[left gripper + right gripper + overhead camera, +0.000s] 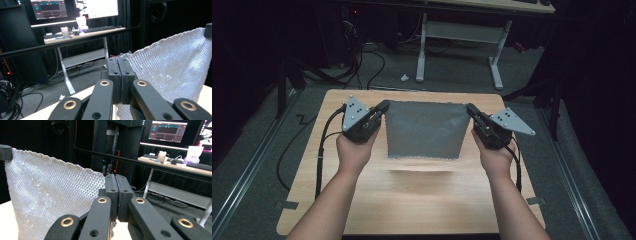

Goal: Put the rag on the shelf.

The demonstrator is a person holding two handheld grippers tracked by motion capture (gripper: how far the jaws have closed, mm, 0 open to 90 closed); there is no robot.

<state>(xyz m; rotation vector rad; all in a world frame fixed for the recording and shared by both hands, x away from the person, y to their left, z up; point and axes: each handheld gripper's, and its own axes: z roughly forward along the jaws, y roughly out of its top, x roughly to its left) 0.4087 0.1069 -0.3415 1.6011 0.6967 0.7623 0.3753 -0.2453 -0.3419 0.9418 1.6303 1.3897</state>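
A grey waffle-textured cloth (424, 130) hangs spread out above the wooden table (412, 200), casting a shadow below its lower edge. My left gripper (383, 106) is shut on its top left corner, and my right gripper (471, 108) is shut on its top right corner. In the left gripper view the jaws of my left gripper (121, 71) are pressed together on the cloth (172, 70), which stretches away to the right. In the right gripper view my right gripper (116, 192) pinches the cloth (50, 197), which spreads to the left toward the other gripper's jaw tip (5, 152).
A white-legged desk (459, 30) stands beyond the table, with monitors (75, 7) and a keyboard (100, 28) on it. Cables (362, 65) lie on the grey floor at the far left. A small white scrap (404, 77) lies on the floor behind the table.
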